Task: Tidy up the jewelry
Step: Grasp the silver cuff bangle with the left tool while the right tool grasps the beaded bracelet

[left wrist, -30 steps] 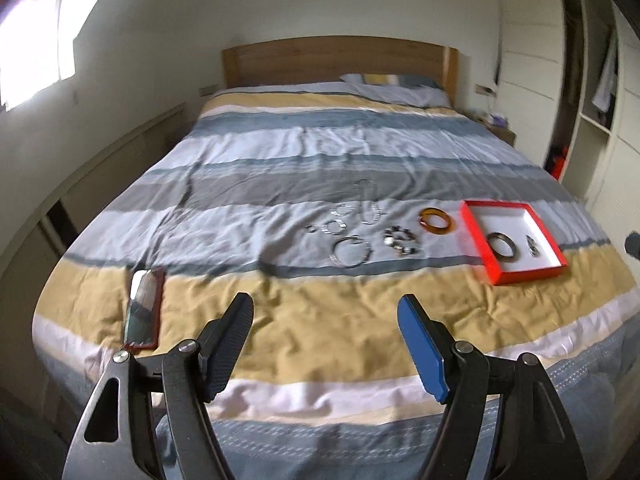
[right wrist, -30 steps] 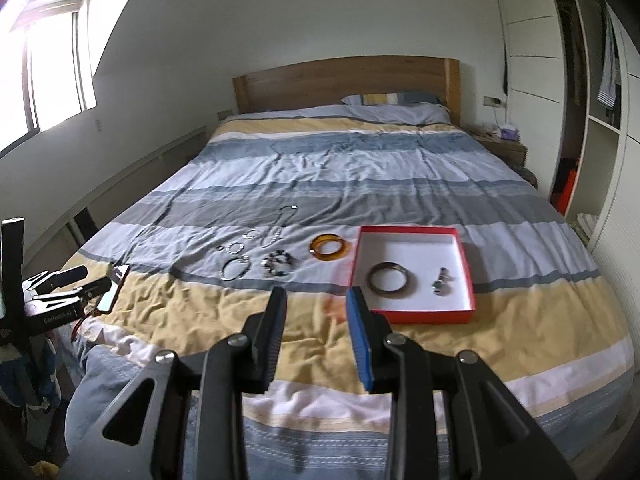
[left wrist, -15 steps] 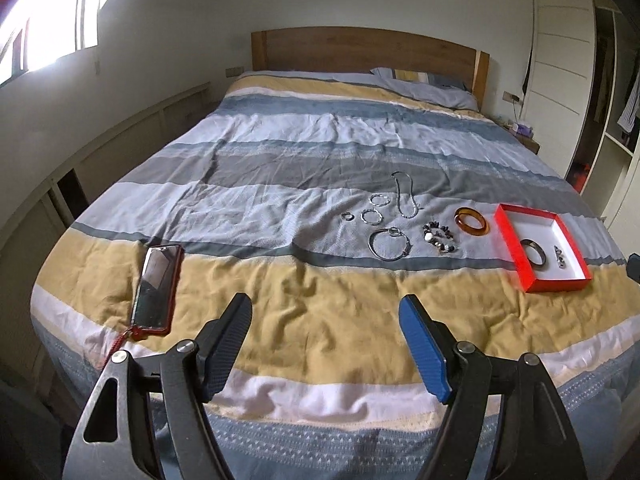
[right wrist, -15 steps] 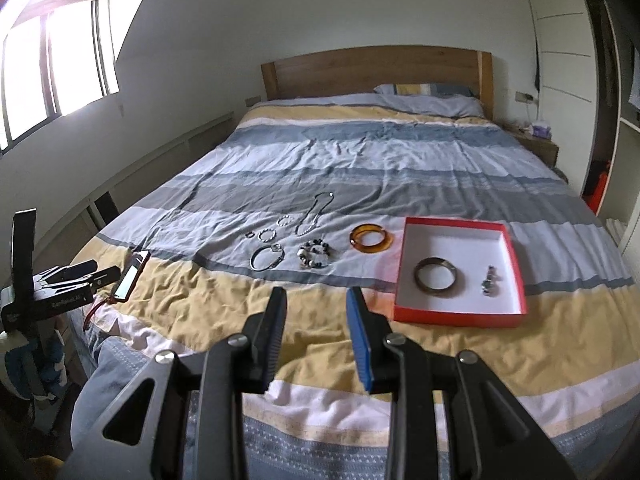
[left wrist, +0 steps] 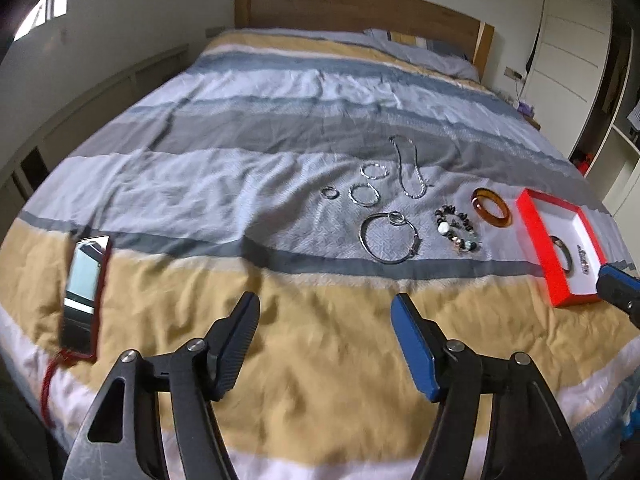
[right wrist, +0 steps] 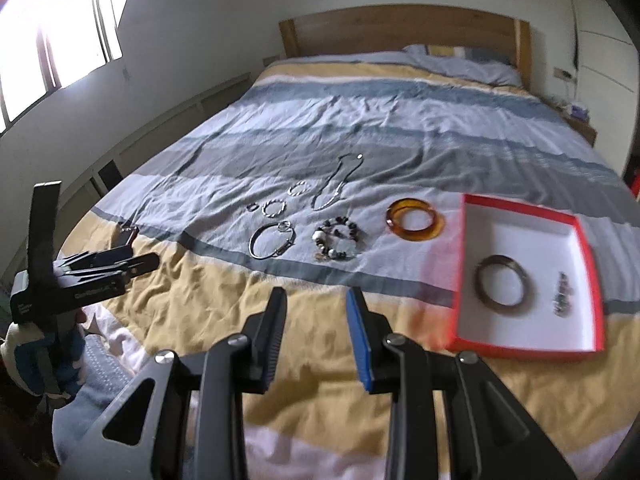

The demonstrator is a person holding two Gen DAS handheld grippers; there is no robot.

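Observation:
Jewelry lies on a striped bed: an amber bangle, a beaded bracelet, a silver bangle, small rings and a chain necklace. A red tray holds a dark bangle and a small metal piece. My left gripper is open and empty above the yellow stripe. My right gripper is partly open and empty, in front of the tray. The tray, amber bangle, beaded bracelet and silver bangle also show in the left wrist view.
A phone in a red case lies at the bed's left edge. A wooden headboard stands at the far end. A wardrobe is on the right, a window on the left.
Both grippers have moved forward and lower toward the jewelry, which now looks larger. The left gripper's view has swung to the left. The jaws kept their openings.

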